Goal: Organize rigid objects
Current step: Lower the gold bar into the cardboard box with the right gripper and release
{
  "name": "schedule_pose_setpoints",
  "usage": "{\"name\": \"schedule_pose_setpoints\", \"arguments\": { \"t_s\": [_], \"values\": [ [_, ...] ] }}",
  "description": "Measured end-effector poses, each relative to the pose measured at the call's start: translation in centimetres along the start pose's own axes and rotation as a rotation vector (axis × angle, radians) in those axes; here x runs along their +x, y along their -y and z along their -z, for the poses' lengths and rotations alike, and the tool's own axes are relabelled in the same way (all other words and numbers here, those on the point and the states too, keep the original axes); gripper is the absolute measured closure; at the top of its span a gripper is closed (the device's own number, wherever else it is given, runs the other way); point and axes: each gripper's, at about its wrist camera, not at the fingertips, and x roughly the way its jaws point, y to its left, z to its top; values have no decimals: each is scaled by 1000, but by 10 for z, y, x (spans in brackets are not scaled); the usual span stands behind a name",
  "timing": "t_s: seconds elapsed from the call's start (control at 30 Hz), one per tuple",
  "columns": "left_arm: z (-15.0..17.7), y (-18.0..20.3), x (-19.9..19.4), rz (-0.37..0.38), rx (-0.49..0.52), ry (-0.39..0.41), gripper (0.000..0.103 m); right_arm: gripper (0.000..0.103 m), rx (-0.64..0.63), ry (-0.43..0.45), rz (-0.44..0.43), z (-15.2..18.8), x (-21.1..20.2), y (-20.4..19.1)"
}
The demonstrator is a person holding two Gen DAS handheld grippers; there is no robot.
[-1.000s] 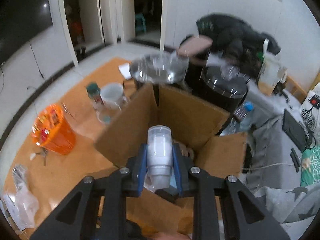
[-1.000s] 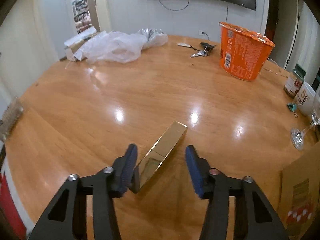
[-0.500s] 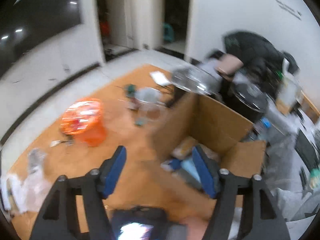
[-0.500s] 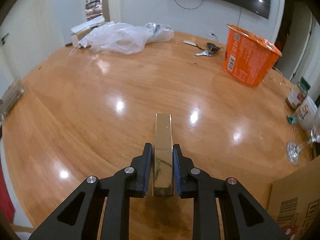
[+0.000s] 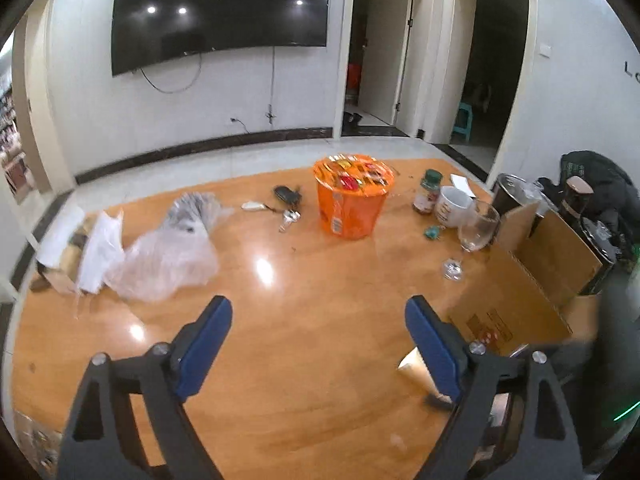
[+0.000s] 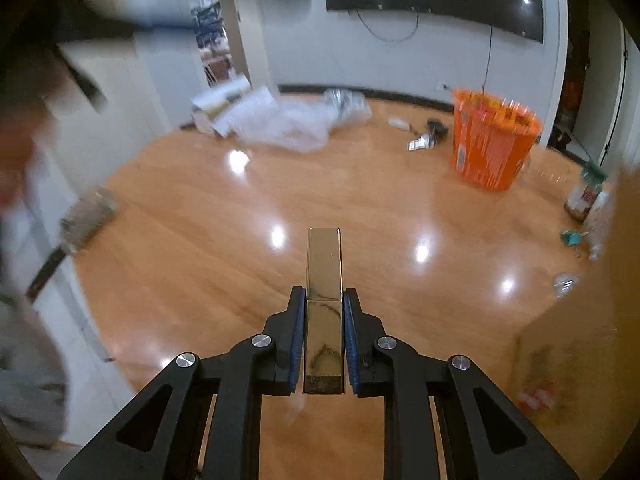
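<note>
My right gripper (image 6: 323,320) is shut on a long gold box (image 6: 324,276) and holds it lifted above the round wooden table (image 6: 224,240). The box points straight forward. My left gripper (image 5: 318,332) is open and empty above the table (image 5: 304,288). The open cardboard box (image 5: 536,276) stands at the right; its brown wall fills the right edge of the right wrist view (image 6: 580,344). The gold box's tip (image 5: 412,366) shows behind my left gripper's right finger.
An orange bucket (image 5: 352,200) stands at the back middle. A jar (image 5: 428,192), a white mug (image 5: 454,206) and a wine glass (image 5: 472,236) stand next to the cardboard box. Keys (image 5: 288,208) and clear plastic bags (image 5: 168,248) lie at the left.
My left gripper let go of the white bottle over the cardboard box, opened and swung left over the table. My right gripper shut on the gold box and lifted it.
</note>
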Motion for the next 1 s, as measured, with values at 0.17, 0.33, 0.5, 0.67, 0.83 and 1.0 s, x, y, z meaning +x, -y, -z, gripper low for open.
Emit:
{"name": "schedule_pose_setpoints", "arguments": {
  "t_s": [0.17,0.33,0.5,0.67,0.83,1.0],
  "values": [
    [15,15,17,35,-7,-6,16,90,-3,102,83,-16,-76,14],
    [19,29,22,49,-45,22,5,90,90,80,230,-20,-113,71],
    [18,36,14,35,-69,66,3,89,215,-89,271,-10,-90,131],
    [19,40,9,-25,-60,78,1,86,241,-179,308,4,-69,148],
    [18,37,5,-62,-90,104,1,52,240,-138,318,4,-75,151],
    [17,38,-11,-185,-107,151,1,20,183,81,235,-3,-109,133]
  ]
}}
